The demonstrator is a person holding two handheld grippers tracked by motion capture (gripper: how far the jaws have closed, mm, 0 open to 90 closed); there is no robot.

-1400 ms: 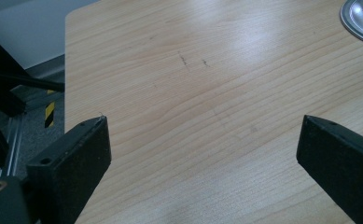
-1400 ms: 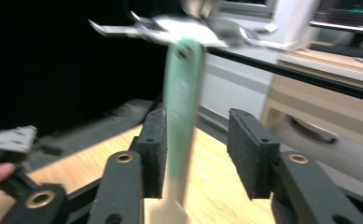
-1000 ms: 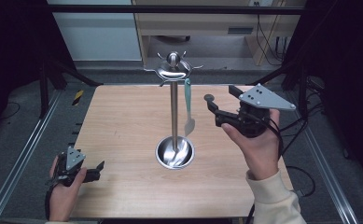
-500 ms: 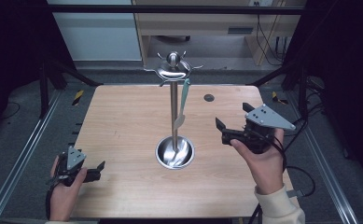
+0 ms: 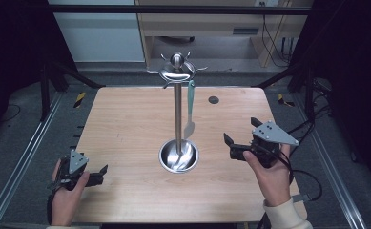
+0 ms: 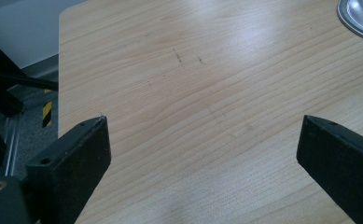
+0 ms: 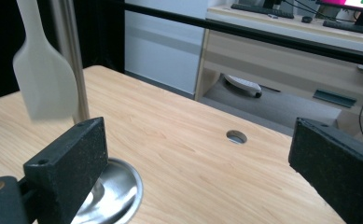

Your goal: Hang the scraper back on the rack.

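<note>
Pale wooden desk (image 5: 126, 124) under me, tall steel utensil stand (image 5: 177, 114) at centre, teal-handled white spatula (image 5: 190, 107) hanging from its hook, my right claw (image 5: 231, 146) just opened wide, empty, right of the stand's base, my left claw (image 5: 99, 174) gaping, empty, near the front-left corner.

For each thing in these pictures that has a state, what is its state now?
Teal-handled spatula with pale blade: hanging from the stand's top hook, blade down.
Steel utensil stand with round base: upright on the wooden table.
Left claw: open, holding nothing.
Right claw: open, holding nothing, jaws just opened wider.
</note>
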